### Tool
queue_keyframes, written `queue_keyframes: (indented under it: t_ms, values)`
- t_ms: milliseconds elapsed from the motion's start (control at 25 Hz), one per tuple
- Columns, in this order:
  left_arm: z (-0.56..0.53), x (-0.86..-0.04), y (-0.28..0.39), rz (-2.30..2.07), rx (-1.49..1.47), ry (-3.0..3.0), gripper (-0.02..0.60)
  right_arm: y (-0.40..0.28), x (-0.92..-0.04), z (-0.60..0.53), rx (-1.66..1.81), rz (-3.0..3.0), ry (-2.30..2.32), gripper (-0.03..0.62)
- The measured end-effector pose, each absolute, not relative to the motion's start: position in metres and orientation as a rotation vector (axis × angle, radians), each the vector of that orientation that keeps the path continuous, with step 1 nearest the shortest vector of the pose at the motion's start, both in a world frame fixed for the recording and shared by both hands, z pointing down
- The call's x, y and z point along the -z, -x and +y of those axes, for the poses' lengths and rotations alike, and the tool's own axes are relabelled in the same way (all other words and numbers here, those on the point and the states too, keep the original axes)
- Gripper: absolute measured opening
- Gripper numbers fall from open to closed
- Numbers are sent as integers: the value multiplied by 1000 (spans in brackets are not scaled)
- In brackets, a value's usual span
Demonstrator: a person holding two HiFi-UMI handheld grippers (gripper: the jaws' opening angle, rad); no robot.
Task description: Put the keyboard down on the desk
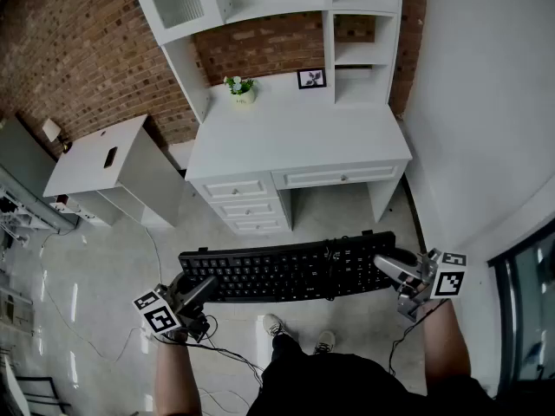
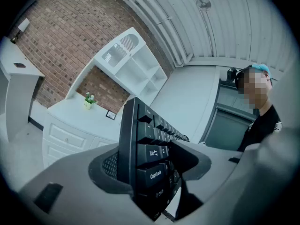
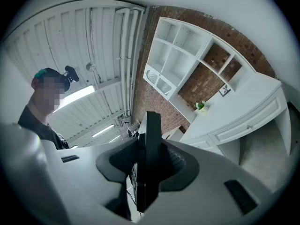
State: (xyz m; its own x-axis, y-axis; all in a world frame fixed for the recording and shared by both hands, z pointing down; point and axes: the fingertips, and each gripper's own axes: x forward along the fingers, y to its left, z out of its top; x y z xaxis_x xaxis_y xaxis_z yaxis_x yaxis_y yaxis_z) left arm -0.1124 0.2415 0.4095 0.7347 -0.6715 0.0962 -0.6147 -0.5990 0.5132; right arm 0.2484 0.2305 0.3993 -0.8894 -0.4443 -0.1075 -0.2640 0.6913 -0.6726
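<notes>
hanging level, the black keyboard [image 1: 290,271] has its ends clamped in the left gripper [image 1: 201,286] and right gripper [image 1: 388,265]. a pot [image 1: 244,97] holds a plant [image 1: 238,83].

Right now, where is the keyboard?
Low centre of the head view, the keyboard hangs over the floor in front of the white desk, its ends clamped by the left tool and the right tool.

small potted plant [image 1: 240,87], framed picture [image 1: 311,78], brick wall [image 1: 78,50], low white cabinet [image 1: 87,168], floor cables [image 1: 227,352]

One keyboard [image 1: 290,271], one desk [image 1: 295,137] — two grippers [image 1: 205,286] [image 1: 388,265]
</notes>
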Motion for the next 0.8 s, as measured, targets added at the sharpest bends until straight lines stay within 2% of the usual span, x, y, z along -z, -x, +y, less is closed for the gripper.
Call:
queue_keyframes:
  t_ms: [800]
  values:
    - [252, -396, 109, -1004, 126, -2423, 284, -252, -396, 236, 1012, 2616, 546, 140]
